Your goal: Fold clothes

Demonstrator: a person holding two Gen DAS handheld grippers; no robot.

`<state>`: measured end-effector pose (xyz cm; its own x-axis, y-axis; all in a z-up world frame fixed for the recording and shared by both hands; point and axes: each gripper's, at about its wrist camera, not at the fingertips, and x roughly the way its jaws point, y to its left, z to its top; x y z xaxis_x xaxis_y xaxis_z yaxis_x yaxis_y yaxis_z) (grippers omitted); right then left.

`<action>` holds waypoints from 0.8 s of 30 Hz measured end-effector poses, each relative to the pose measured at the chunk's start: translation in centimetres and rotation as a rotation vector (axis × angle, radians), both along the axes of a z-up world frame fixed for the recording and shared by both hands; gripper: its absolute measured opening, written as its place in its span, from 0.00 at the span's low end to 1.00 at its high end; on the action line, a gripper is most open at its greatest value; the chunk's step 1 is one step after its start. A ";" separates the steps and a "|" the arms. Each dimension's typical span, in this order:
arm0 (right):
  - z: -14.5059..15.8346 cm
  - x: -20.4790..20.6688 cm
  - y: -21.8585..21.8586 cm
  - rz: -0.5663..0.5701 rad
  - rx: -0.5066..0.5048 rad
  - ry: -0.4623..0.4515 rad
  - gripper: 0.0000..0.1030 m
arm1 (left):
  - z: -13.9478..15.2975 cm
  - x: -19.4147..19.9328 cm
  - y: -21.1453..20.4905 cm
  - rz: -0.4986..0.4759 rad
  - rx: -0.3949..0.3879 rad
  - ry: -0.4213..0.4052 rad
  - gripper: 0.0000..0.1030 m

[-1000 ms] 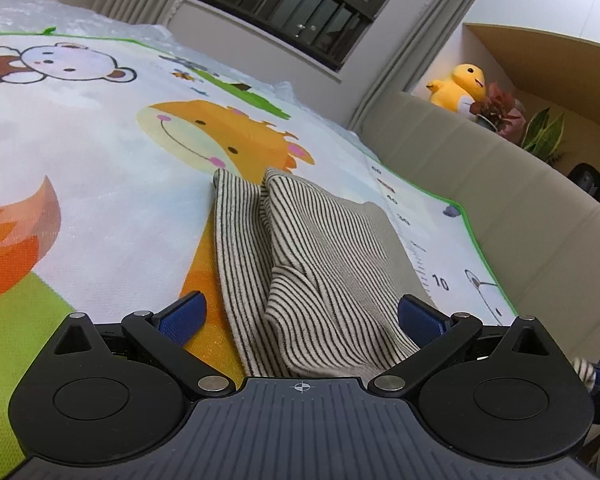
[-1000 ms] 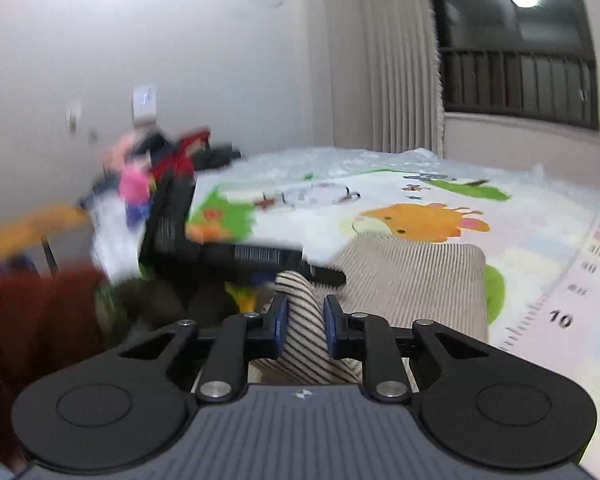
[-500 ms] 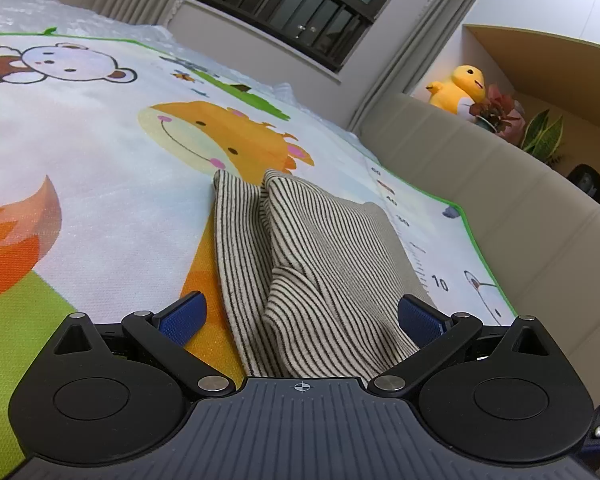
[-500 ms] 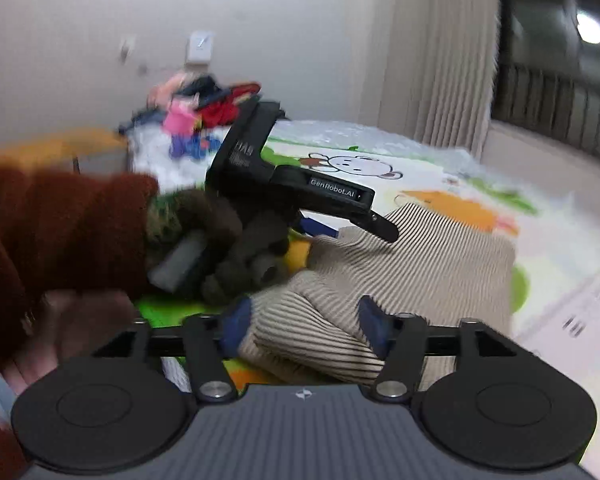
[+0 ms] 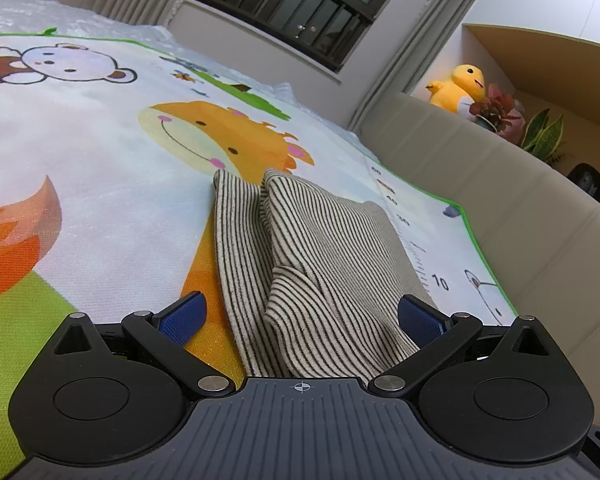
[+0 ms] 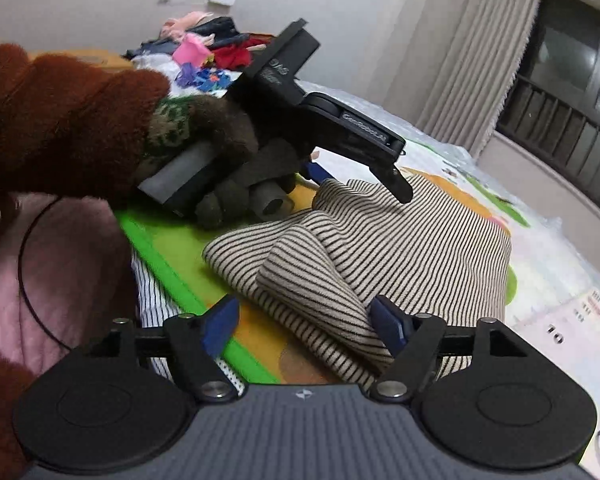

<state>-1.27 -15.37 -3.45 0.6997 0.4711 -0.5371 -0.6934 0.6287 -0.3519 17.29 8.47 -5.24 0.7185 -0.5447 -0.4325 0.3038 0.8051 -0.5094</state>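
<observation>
Striped garment (image 6: 400,240) folded on the play mat (image 5: 100,160).
Right tool (image 6: 304,322), just widened, and left tool (image 5: 302,314) both gape, gripping nothing.

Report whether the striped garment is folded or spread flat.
Folded. The striped garment lies in a compact bundle on the play mat, with overlapping layers and a flap doubled over on top.
</observation>
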 end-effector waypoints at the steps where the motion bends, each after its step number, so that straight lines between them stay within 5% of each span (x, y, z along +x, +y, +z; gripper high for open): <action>1: -0.1 -0.2 0.1 -0.002 -0.022 -0.016 0.71 | 0.2 0.0 0.0 0.001 0.009 0.006 1.00; 4: -0.3 -0.1 0.8 -0.018 -0.061 -0.038 0.69 | 1.5 -1.0 -0.1 -0.024 0.064 -0.017 1.00; 6: 0.0 0.8 0.5 -0.050 -0.019 0.000 0.57 | 3.0 -2.5 -0.1 -0.070 0.131 -0.076 1.00; 9: 1.4 3.9 -2.2 -0.132 0.212 0.202 0.50 | 5.3 -4.9 -0.1 -0.142 0.236 -0.166 1.00; 11: 2.1 6.1 -4.5 -0.175 0.383 0.351 0.48 | 6.6 -7.7 -0.8 -0.246 0.384 -0.279 1.00; 15: 1.7 8.0 -6.5 -0.189 0.517 0.476 0.47 | 6.4 -12.3 -3.5 -0.468 0.643 -0.417 1.00; 19: 1.6 7.9 -6.4 -0.187 0.521 0.464 0.47 | 4.3 -14.0 -6.3 -0.584 0.755 -0.473 1.00; 24: 2.4 5.1 -4.3 -0.144 0.350 0.263 0.48 | 1.8 -13.1 -9.3 -0.509 0.863 -0.476 1.00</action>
